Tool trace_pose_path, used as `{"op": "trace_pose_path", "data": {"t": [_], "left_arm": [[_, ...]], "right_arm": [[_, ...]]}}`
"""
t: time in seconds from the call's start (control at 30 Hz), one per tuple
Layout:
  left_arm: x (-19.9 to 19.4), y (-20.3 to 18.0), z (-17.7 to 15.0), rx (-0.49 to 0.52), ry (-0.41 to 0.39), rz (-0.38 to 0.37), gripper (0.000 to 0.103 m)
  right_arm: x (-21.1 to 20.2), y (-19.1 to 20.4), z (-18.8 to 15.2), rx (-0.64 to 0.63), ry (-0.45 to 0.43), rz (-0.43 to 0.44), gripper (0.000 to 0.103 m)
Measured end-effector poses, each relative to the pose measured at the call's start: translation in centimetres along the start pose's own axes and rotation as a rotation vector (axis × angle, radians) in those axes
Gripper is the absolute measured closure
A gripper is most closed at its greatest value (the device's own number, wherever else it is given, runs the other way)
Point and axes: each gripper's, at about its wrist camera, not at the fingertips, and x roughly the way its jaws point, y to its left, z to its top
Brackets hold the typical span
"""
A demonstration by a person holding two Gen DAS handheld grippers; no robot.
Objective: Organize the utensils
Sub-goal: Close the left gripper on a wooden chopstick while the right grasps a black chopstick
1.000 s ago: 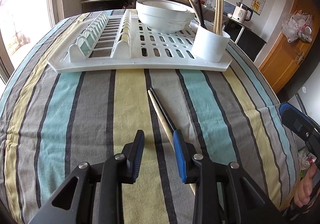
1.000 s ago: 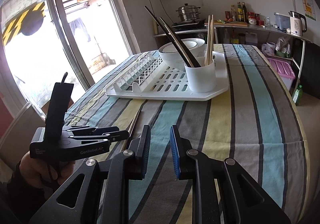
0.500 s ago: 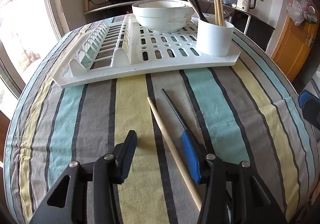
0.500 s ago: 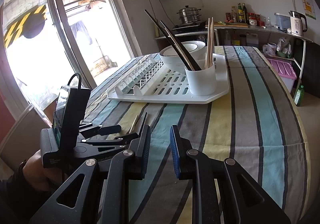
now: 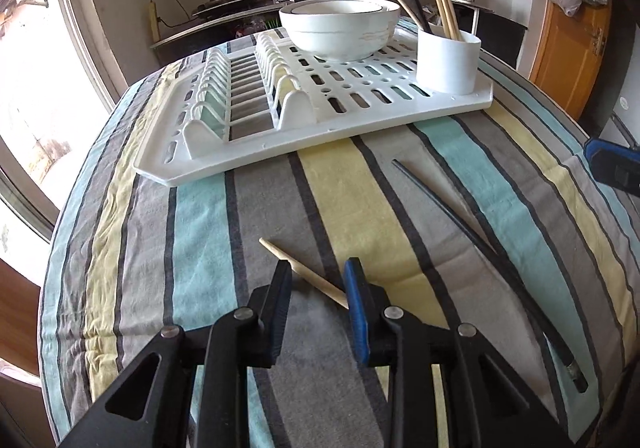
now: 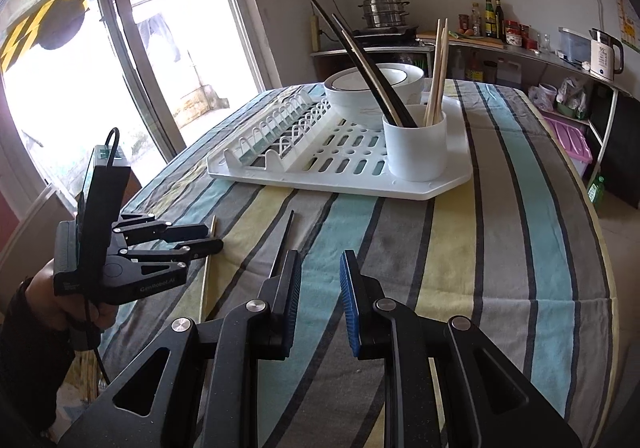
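A wooden chopstick (image 5: 304,274) lies slantwise on the striped tablecloth, crossing the gap of my left gripper (image 5: 319,272). The jaws are closing around it and the pads do not pinch it. A black chopstick (image 5: 460,224) lies apart to the right on the cloth. In the right wrist view the left gripper (image 6: 214,238) hovers low over the wooden chopstick (image 6: 206,280). My right gripper (image 6: 320,260) stands a little open and empty, with the black chopstick (image 6: 286,232) just ahead of its left finger. A white cup (image 5: 448,64) on the rack holds several chopsticks.
The white dish rack (image 5: 240,164) fills the far half of the table, with a white bowl (image 5: 340,28) on it beside the cup. A person's hand (image 6: 48,300) holds the left gripper at the table's left edge. A glass door and kitchen shelves lie beyond.
The two chopsticks lay side by side; now they are apart, the black one off to the right. The left gripper widened, shifted over the wooden chopstick and is narrowing. The right gripper's jaws kept their gap.
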Motion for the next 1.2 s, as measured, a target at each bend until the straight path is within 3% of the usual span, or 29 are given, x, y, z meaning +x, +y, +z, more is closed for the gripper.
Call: {"op": "trace_pose_path", "data": {"t": [0.1,0.17,0.4,0.5,0.57,0.63,0.77,1.2], "left_arm": [[0.3,1.6,0.0,-0.060,0.003,-0.040,0.075],[0.3,2.2,-0.1,-0.085,0.002,-0.050,0.083],[0.3,3.0,-0.2,-0.132,0.002,-0.092,0.083],[0.2,3.5,-0.2,-0.173,0.002,-0.115,0.083],[0.2,3.8,-0.2,-0.202,0.002,-0.128,0.083],[0.3,3.6,0.0,-0.217,0.003,-0.140,0.082],[0.6,2.1,0.6,-0.192,0.006,-0.138,0.077],[1.7,-4.1,3.0,-0.033,0.026,-0.125,0.077]], "right_arm": [[2.8,1.2,0.8,-0.030,0.071,0.006,0.083],[4.7,1.9,1.2,-0.043,0.116,0.013,0.083],[9.7,3.7,2.0,-0.085,0.221,-0.029,0.083],[10.5,4.3,2.3,-0.118,0.226,-0.062,0.083],[10.7,4.7,2.3,-0.153,0.233,-0.103,0.094],[10.6,4.8,2.2,-0.173,0.233,-0.113,0.097],[9.8,3.4,2.1,-0.155,0.238,-0.127,0.097],[8.7,-0.4,2.7,-0.105,0.289,-0.162,0.097]]}}
